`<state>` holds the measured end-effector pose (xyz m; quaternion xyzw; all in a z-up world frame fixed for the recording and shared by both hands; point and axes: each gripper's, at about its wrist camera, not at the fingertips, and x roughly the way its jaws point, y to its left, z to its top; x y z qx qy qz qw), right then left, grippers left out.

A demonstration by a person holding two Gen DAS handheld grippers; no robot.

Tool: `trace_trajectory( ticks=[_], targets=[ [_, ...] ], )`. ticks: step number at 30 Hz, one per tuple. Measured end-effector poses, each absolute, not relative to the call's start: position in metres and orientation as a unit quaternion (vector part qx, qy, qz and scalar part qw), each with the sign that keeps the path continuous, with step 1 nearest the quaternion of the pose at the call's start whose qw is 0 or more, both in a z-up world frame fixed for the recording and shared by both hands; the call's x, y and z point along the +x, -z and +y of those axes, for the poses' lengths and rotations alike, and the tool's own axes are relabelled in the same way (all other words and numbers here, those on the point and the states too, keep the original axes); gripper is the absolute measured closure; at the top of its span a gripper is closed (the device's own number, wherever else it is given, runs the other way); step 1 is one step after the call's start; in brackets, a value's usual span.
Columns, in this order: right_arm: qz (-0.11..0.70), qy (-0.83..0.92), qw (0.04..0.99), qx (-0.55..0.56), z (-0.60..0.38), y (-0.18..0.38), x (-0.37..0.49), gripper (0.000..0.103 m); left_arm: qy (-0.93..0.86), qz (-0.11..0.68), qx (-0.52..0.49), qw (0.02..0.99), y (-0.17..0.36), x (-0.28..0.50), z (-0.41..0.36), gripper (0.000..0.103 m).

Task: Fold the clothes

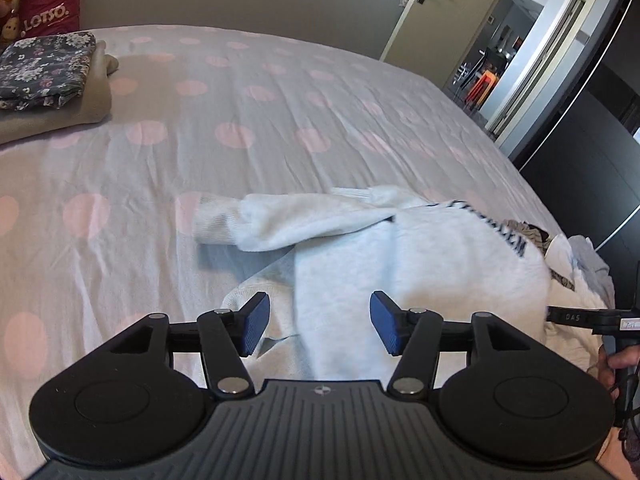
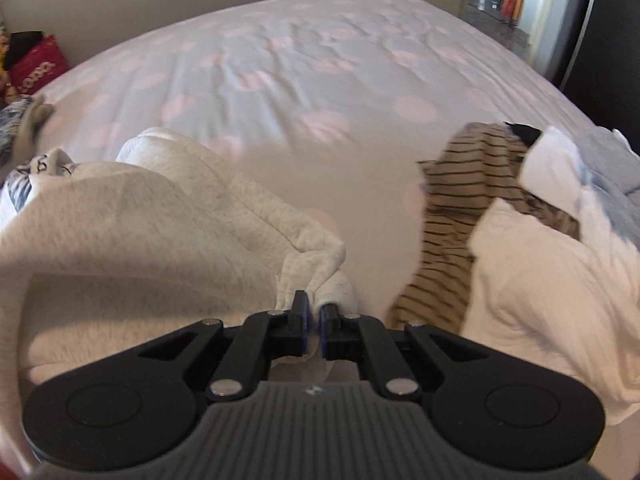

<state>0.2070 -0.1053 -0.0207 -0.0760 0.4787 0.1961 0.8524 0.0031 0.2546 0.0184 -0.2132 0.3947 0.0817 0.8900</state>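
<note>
The left hand-held gripper point(image 1: 320, 328) hangs wide open over the white sweatshirt point(image 1: 420, 264) lying on the dotted bed point(image 1: 240, 120), while the right hand-held gripper point(image 2: 315, 322) pinches a bit of its cloth.

Only a couple things are actually readable here. The red bag point(image 1: 52, 10) in the far corner says "LOTSO." in white letters. The black arm point(image 1: 576, 316) of the other gripper has "DAS" on it. The sweatshirt point(image 1: 420, 264) has dark block lettering, but it's folded over and sideways, so I can't make it out.
</note>
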Motion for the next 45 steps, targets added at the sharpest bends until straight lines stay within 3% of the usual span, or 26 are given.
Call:
trace_trajectory(
  ticks=[14, 18, 24, 30, 33, 36, 38, 41, 43, 45],
  targets=[
    [0.511, -0.276, 0.811, -0.070, -0.134, -0.018, 0.234, 0.089, -0.085, 0.472, -0.189, 0.857, 0.035, 0.059, 0.294, 0.048],
    [0.512, -0.288, 0.803, -0.102, -0.138, -0.034, 0.244, 0.034, -0.083, 0.497, -0.182, 0.845, 0.059, 0.071, 0.304, 0.048],
    [0.503, -0.290, 0.809, -0.096, -0.137, -0.041, 0.278, 0.028, -0.069, 0.516, -0.196, 0.831, 0.093, 0.091, 0.313, 0.046],
    [0.518, -0.307, 0.793, -0.090, -0.085, 0.013, 0.329, 0.026, -0.051, 0.516, -0.208, 0.830, 0.110, 0.100, 0.306, 0.047],
    [0.531, -0.317, 0.779, -0.102, -0.054, 0.046, 0.350, 0.026, -0.053, 0.516, -0.209, 0.829, 0.110, 0.101, 0.302, 0.052],
    [0.548, -0.320, 0.765, -0.107, -0.032, 0.074, 0.362, 0.026, -0.068, 0.524, -0.180, 0.830, 0.109, 0.104, 0.293, 0.066],
    [0.565, -0.330, 0.750, -0.097, -0.024, 0.086, 0.363, 0.028, -0.081, 0.521, -0.178, 0.831, 0.109, 0.102, 0.291, 0.073],
    [0.576, -0.337, 0.739, -0.090, -0.018, 0.095, 0.356, 0.046, -0.101, 0.509, -0.189, 0.834, 0.107, 0.094, 0.286, 0.081],
    [0.584, -0.338, 0.733, -0.086, -0.016, 0.099, 0.351, 0.096, -0.114, 0.500, -0.196, 0.836, 0.106, 0.088, 0.282, 0.086],
    [0.584, -0.337, 0.733, -0.089, -0.013, 0.098, 0.343, 0.102, -0.131, 0.484, -0.200, 0.842, 0.103, 0.079, 0.278, 0.090]
  ],
)
